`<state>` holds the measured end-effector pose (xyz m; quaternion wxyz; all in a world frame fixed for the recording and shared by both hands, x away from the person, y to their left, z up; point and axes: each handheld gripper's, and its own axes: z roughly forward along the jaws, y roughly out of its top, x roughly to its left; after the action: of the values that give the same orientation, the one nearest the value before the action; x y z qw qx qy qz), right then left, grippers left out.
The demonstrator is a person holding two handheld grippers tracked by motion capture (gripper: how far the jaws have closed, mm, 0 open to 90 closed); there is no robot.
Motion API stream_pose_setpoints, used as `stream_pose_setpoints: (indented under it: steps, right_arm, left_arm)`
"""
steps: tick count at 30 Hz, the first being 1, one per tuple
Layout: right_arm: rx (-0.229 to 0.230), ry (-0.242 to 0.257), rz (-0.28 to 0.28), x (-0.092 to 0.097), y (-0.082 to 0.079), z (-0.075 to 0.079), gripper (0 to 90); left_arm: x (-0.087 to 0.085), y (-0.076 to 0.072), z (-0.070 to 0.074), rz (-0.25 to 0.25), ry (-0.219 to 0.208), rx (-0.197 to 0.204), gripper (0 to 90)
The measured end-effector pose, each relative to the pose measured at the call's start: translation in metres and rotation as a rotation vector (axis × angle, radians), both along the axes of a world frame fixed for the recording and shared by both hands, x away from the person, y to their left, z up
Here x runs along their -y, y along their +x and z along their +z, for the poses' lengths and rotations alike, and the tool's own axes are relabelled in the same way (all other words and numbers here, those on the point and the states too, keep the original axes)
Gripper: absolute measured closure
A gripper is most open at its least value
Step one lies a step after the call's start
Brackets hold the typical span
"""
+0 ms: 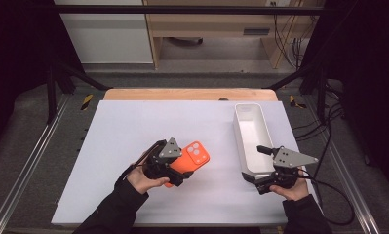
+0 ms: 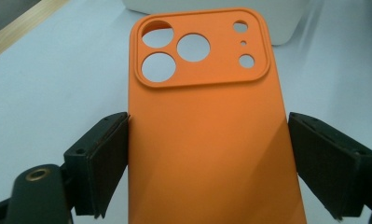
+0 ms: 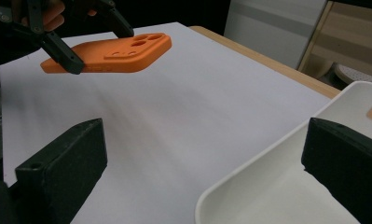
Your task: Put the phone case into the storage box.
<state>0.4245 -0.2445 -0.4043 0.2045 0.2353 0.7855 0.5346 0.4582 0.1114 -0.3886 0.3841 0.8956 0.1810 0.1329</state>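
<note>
An orange phone case (image 1: 194,156) (image 2: 207,140) (image 3: 113,56), camera cutouts facing up, hangs a little above the white table sheet (image 1: 133,126). My left gripper (image 1: 182,168) (image 2: 207,154) is shut on its two long edges, near the plain end. My right gripper (image 1: 261,169) (image 3: 202,177) stands open at the near end of a long white tray (image 1: 238,131) (image 3: 267,154). One of its jaws is over the tray's inside and the other is outside it, toward me. The pads do not press on the tray's end wall between them.
The tray (image 2: 281,28) looks empty inside. A wooden table edge (image 1: 182,94) runs along the back of the sheet. Metal frame rails run down both sides. A cable trails from my right gripper off the table's right side.
</note>
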Motion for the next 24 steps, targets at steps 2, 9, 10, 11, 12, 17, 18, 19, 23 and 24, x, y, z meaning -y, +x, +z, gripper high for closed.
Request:
stream_pose_setpoints:
  steps: [2,9,10,11,12,17,18,19,23,24]
  right_arm:
    - [-0.001,-0.006,0.011,-0.003,-0.001,0.000,0.6]
    - [0.006,-0.032,0.053,-0.012,-0.004,0.003,0.7]
    - [0.007,-0.034,0.058,-0.014,-0.004,0.003,0.7]
    - [0.005,-0.037,0.064,-0.015,-0.004,0.003,0.7]
    - [0.006,-0.039,0.066,-0.016,-0.004,0.003,0.8]
    - [0.008,-0.053,0.087,-0.020,-0.005,0.004,0.9]
    - [0.008,-0.055,0.091,-0.021,-0.006,0.004,0.9]
    - [0.006,-0.057,0.096,-0.022,-0.006,0.004,0.9]
    - [0.009,-0.070,0.112,-0.026,-0.007,0.004,0.9]
    - [0.009,-0.072,0.117,-0.027,-0.007,0.004,0.9]
  left_arm:
    - [0.002,-0.002,0.000,-0.010,-0.001,0.001,14.5]
    - [0.008,-0.007,0.000,-0.040,0.005,0.006,14.5]
    - [0.009,-0.007,0.000,-0.044,0.004,0.005,14.5]
    - [0.010,-0.008,0.000,-0.048,0.007,0.006,14.5]
    - [0.011,-0.008,0.000,-0.052,0.007,0.006,14.6]
    - [0.015,-0.011,-0.001,-0.070,0.014,0.007,14.5]
    - [0.015,-0.012,-0.001,-0.075,0.013,0.008,14.5]
    - [0.016,-0.012,-0.001,-0.080,0.016,0.008,14.5]
    - [0.018,-0.013,-0.002,-0.090,0.018,0.010,14.6]
    - [0.019,-0.013,-0.002,-0.093,0.021,0.011,14.6]
